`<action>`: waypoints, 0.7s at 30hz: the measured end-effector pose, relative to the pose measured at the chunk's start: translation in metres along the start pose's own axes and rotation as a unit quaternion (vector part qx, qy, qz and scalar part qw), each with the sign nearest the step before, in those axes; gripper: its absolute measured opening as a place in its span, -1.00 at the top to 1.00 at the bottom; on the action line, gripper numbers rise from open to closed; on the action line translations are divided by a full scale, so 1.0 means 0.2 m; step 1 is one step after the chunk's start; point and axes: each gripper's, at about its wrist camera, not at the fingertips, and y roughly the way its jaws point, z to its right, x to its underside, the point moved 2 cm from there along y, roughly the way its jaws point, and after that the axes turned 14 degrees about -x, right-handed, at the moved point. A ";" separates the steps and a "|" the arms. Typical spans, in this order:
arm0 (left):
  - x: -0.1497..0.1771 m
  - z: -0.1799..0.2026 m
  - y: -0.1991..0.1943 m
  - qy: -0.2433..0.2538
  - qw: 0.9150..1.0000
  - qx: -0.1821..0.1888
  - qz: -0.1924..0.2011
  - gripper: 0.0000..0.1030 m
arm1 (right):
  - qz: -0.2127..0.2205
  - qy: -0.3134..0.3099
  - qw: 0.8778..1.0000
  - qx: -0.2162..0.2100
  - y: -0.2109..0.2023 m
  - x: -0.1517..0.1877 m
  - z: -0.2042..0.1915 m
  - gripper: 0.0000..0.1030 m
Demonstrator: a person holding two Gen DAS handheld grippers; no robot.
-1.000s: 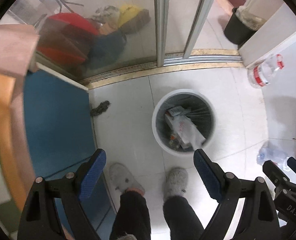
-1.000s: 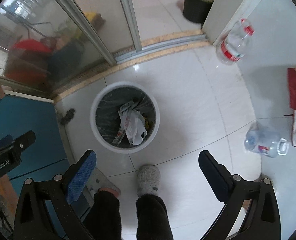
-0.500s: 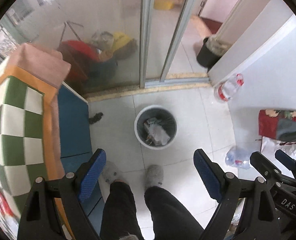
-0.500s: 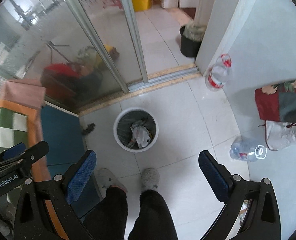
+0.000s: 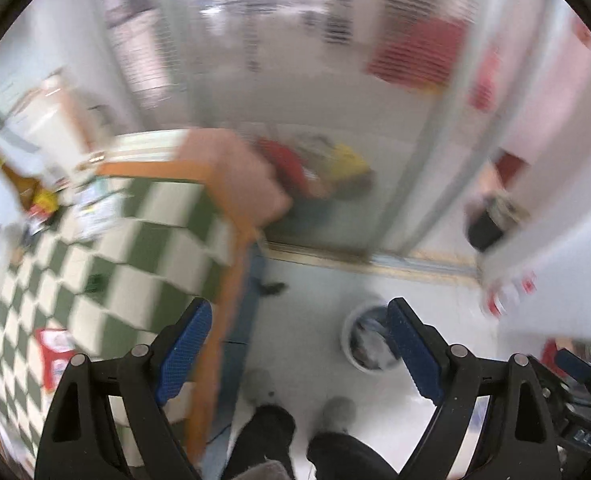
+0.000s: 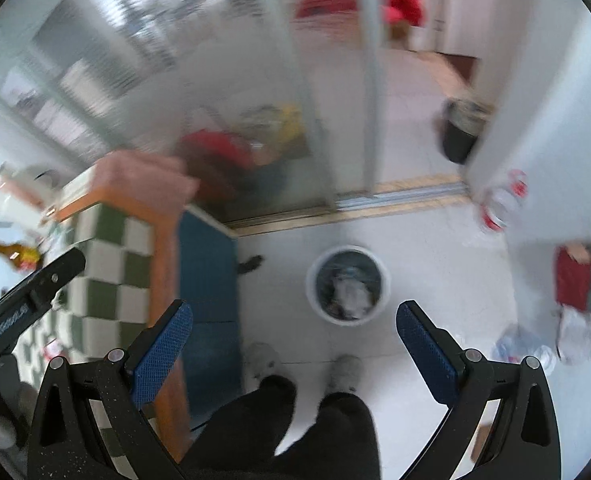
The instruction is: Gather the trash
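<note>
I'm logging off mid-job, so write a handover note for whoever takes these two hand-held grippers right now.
Left hand-held gripper: open, holding nothing.
Right hand-held gripper: open, holding nothing.
Trash bin: on the floor ahead of the feet, trash already inside.
Checkered table: to the left, with a red wrapper, a brown bottle and blurred litter.
A plastic bottle lies on the floor to the right.
Left to do: pick these up and bin them.

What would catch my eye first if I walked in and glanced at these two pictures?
Probably the green-and-white checkered tablecloth on the left, littered with a brown bottle and wrappers. Next, the white trash bin on the pale floor, already holding crumpled rubbish, just ahead of the person's grey slippers. In the foreground of each view, a gripper's blue-padded fingers stand wide apart, holding nothing.
</note>
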 end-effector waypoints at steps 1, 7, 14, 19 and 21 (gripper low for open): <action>-0.03 -0.11 0.03 -0.012 1.000 -0.016 -0.003 -1.00 | -0.010 -0.020 1.000 -0.009 0.05 -0.02 -0.10 -1.00; 0.01 -0.96 0.27 -0.104 0.982 -0.148 -0.049 -1.00 | -0.102 -0.155 0.981 -0.055 0.47 -0.09 -0.84 -1.00; 0.50 -1.76 0.59 -0.179 0.940 -0.233 -0.176 -1.00 | -0.199 -0.312 0.927 -0.066 1.08 -0.07 -1.67 -1.00; 0.70 -1.97 0.74 -0.227 0.912 -0.254 -0.227 -1.00 | -0.220 -0.365 0.903 -0.047 1.45 -0.05 -1.99 -1.00; 0.70 -2.01 0.81 -0.231 0.908 -0.260 -0.233 -1.00 | -0.219 -0.397 0.891 -0.028 1.59 -0.06 -2.09 -1.00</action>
